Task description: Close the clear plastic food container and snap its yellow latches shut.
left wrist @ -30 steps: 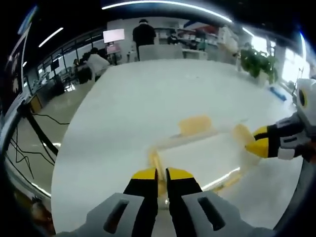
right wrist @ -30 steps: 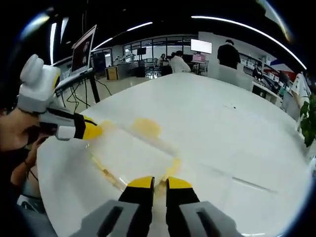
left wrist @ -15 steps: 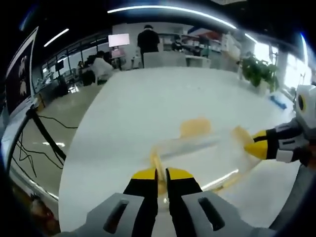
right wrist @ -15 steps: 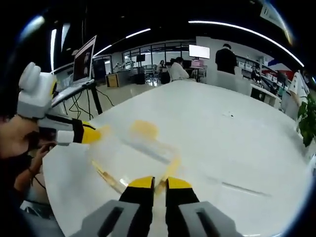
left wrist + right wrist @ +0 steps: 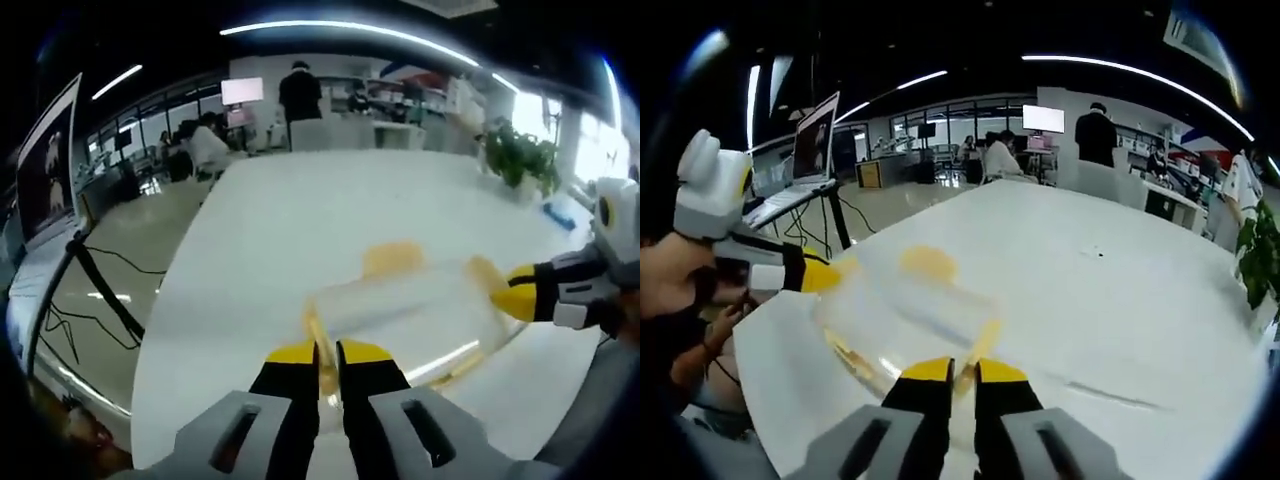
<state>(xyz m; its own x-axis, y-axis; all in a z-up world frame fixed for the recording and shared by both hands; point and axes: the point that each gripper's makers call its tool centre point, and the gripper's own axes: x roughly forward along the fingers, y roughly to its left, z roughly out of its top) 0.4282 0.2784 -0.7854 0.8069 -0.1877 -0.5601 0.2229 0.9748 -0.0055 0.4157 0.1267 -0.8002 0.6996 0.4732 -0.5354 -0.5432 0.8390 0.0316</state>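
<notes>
Two hand-held grippers grip opposite ends of a clear plastic food container (image 5: 405, 320) over a white table (image 5: 300, 210) in an open-plan office.

In the left gripper view, the left gripper (image 5: 327, 352) has its yellow-tipped jaws drawn nearly together, pinched on a yellow latch (image 5: 314, 338) at the container's near end. The container stretches away to the right, tilted, with its far edge higher; whether it rests on the table or is lifted clear cannot be told. A second yellow latch (image 5: 392, 257) shows on its far long side, a third (image 5: 487, 275) at its right end. There the right gripper (image 5: 505, 293) enters from the right, its yellow tips at that end latch. The container's walls are blurred, and whether the lid sits fully down is hard to make out.

In the right gripper view, the left gripper (image 5: 830, 274) reaches in from the left, held by a person's hand (image 5: 675, 275), tips at the container's (image 5: 905, 320) far end. A yellow latch (image 5: 928, 262) lies on its far side. At the bottom, the right gripper (image 5: 956, 370) has its jaws almost shut on another yellow latch (image 5: 980, 345); the contact itself is hidden behind the jaw tips. A laptop (image 5: 810, 145) stands beyond the table's left edge, and people (image 5: 1097, 110) work in the background.
</notes>
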